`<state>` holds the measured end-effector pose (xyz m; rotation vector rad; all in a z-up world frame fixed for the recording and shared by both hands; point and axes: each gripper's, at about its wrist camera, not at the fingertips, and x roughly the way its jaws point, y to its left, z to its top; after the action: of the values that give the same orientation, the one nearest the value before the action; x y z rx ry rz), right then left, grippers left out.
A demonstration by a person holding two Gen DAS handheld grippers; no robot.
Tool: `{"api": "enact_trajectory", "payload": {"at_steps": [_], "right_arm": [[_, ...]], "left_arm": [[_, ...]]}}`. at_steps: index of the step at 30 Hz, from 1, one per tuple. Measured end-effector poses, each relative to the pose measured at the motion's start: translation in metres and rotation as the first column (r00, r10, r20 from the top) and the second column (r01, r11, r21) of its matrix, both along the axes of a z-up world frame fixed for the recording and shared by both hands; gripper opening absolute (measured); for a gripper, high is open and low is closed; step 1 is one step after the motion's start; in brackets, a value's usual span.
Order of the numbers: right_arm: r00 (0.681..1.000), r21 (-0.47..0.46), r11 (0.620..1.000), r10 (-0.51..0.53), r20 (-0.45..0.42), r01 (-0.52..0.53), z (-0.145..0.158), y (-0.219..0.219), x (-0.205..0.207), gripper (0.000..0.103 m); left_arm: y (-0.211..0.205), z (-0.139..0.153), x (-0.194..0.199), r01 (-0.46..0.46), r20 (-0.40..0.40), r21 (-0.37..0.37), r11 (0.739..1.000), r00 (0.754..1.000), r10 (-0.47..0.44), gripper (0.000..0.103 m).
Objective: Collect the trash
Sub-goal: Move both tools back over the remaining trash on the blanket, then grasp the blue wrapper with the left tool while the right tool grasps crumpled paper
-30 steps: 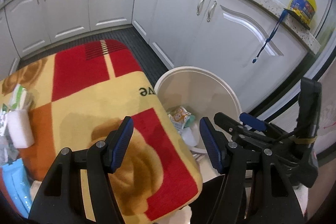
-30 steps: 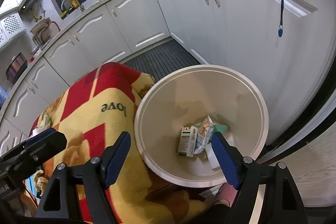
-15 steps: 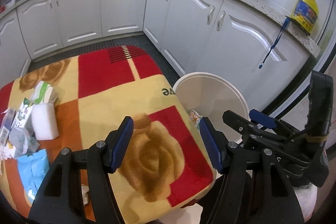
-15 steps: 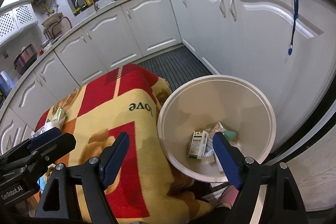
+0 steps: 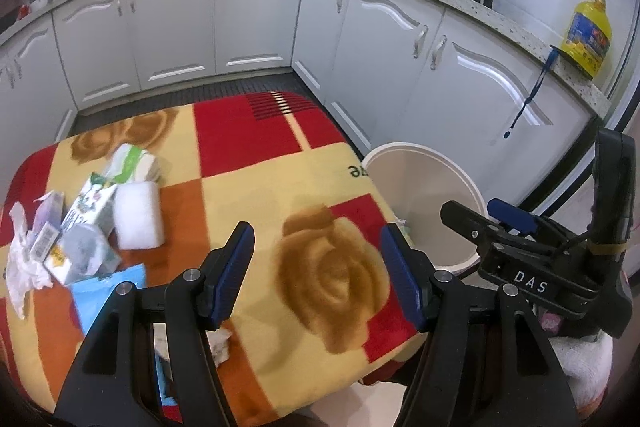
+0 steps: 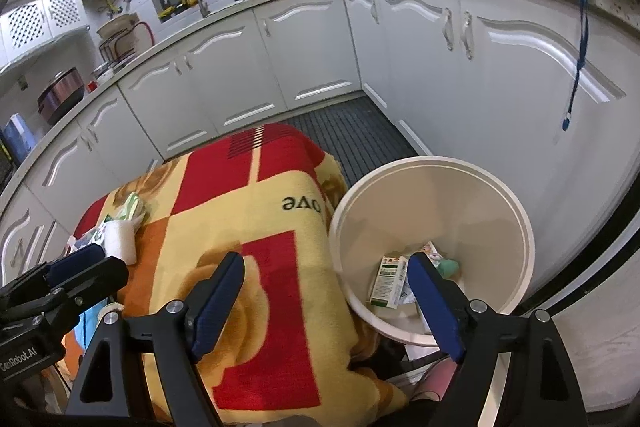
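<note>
1. A white-cabinet kitchen; a red-and-yellow blanket [image 5: 280, 227] covers the table, with the bin [image 6: 496, 195] just beside its edge.
2. The left gripper [image 5: 318, 269] is part-open and empty; the right gripper [image 6: 326, 301], jaws just opening wider, holds nothing.
3. Remaining trash [image 5: 80, 227] lies at the blanket's far-left side; approach low, probably the sponge-like white block [image 5: 138, 215] first.

Under the left tongs [image 5: 318, 271] lies a fuzzy matt fleece blanket [image 5: 256, 187]. Left of them sit a porous white sponge [image 5: 138, 217], crumpled tissue [image 5: 22, 267] and printed cartons [image 5: 90, 211]. Right of them stands a smooth plastic bin [image 5: 460, 179].
</note>
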<state>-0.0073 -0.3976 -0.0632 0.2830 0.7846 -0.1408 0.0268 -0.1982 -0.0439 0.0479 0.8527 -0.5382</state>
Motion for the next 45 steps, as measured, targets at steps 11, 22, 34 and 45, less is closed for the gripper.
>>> {"api": "enact_trajectory", "payload": {"at_steps": [11,22,34,45], "right_arm": [[0.999,-0.025,0.998,0.051,0.006,-0.051,0.006,0.024,0.003,0.083],[0.993,-0.038,0.992,0.119,-0.005,-0.119,0.006,0.055,0.008,0.083],[0.959,0.060,0.958,0.282,-0.034,-0.280,-0.004,0.106,0.019,0.084],[0.890,0.086,0.894,0.446,-0.094,-0.439,-0.025,0.163,0.028,0.084]], "left_arm": [[0.040,0.008,-0.008,-0.046,0.006,-0.011,0.999,0.999,0.046,0.064],[0.100,0.009,-0.011,-0.106,-0.026,-0.030,0.994,0.994,0.105,0.064],[0.182,-0.019,-0.008,-0.214,-0.157,-0.027,0.977,0.966,0.207,0.064],[0.185,-0.063,0.010,-0.199,-0.274,-0.072,0.977,0.946,0.172,0.064]]}}
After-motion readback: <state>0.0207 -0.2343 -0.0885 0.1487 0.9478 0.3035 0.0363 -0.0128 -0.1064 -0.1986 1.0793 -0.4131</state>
